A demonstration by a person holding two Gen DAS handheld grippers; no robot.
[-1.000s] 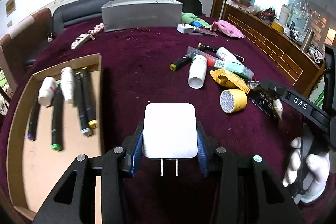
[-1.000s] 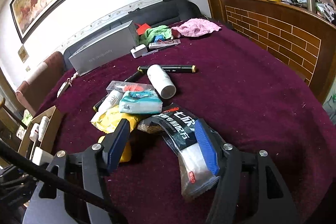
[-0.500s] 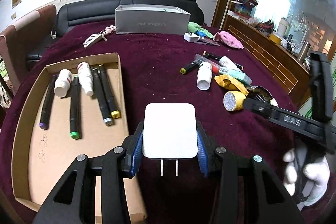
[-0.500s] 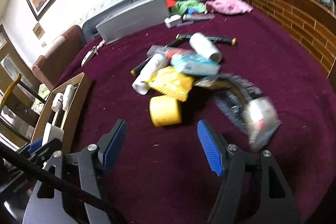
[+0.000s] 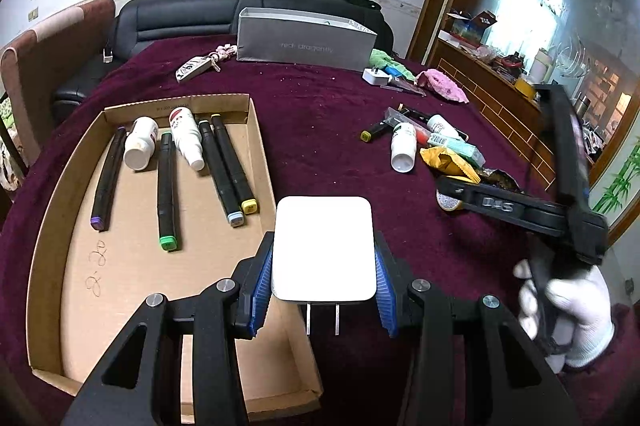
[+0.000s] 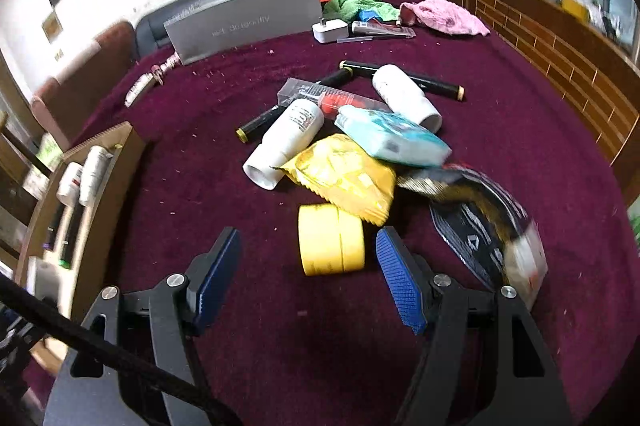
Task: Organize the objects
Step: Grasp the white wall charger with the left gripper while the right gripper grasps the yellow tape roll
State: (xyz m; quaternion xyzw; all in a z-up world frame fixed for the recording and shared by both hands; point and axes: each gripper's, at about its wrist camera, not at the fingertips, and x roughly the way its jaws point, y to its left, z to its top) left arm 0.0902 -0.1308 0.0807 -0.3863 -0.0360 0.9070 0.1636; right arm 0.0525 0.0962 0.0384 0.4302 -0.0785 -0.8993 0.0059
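Note:
My left gripper (image 5: pixel 323 266) is shut on a white wall charger (image 5: pixel 324 246), prongs toward the camera, held above the right edge of a cardboard tray (image 5: pixel 132 266). The tray holds several markers (image 5: pixel 166 186) and two white bottles (image 5: pixel 140 146). My right gripper (image 6: pixel 308 250) is open, low over the maroon cloth, with a yellow tape roll (image 6: pixel 332 244) just ahead of its fingertips, untouched and nearer the right finger. Behind the roll lies a pile: a yellow packet (image 6: pixel 344 174), white bottle (image 6: pixel 288 142), teal packet (image 6: pixel 392 138), black packet (image 6: pixel 480 226) and markers (image 6: pixel 400 74).
A grey box (image 5: pixel 304 42) stands at the back of the table beside a second white charger (image 5: pixel 376 76), a green cloth and a pink cloth (image 5: pixel 442 84). Keys (image 5: pixel 196 66) lie at the back left. A white-gloved hand (image 5: pixel 572 310) holds the right gripper.
The left gripper carried the charger sideways, and more of the tray shows under it. The right gripper swung from the black packet to the yellow tape roll, and its jaws widened a little.

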